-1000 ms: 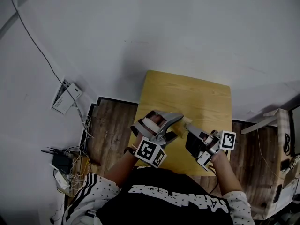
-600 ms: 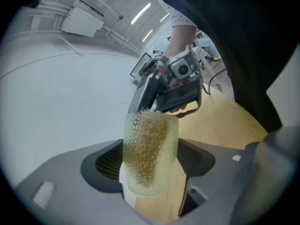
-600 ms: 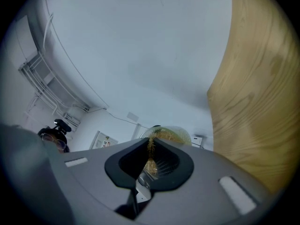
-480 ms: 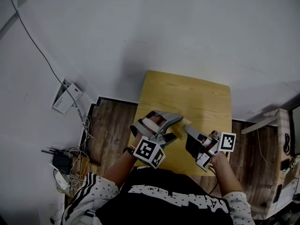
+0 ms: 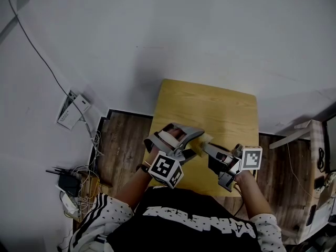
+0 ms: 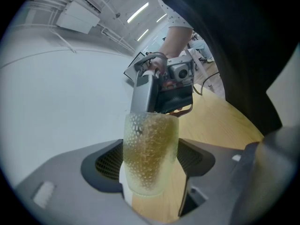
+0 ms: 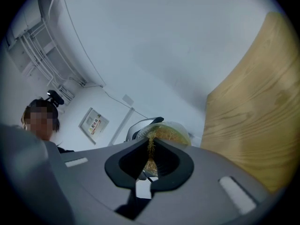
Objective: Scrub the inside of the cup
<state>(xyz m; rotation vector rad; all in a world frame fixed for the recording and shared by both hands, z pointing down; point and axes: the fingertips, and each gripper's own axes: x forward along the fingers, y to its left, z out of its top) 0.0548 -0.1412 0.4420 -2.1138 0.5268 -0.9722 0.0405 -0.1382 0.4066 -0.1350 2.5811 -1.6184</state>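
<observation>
Just below centre in the head view, over the wooden bench point(image 5: 210, 104), the left gripper point(image 5: 174, 136) is clamped on a dimpled clear cup point(image 6: 150, 149). The right gripper point(image 7: 151, 162) pinches a yellow scrubber point(image 7: 151, 146) that reaches into the cup's mouth. The wall panel point(image 7: 93, 122) at middle left has a label too small to read.

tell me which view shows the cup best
Left gripper view: the cup fills the centre, gripped by the left claw. Right gripper view shows only its rim beyond the scrubber in the right claw. Head view shows just a sliver.
</observation>
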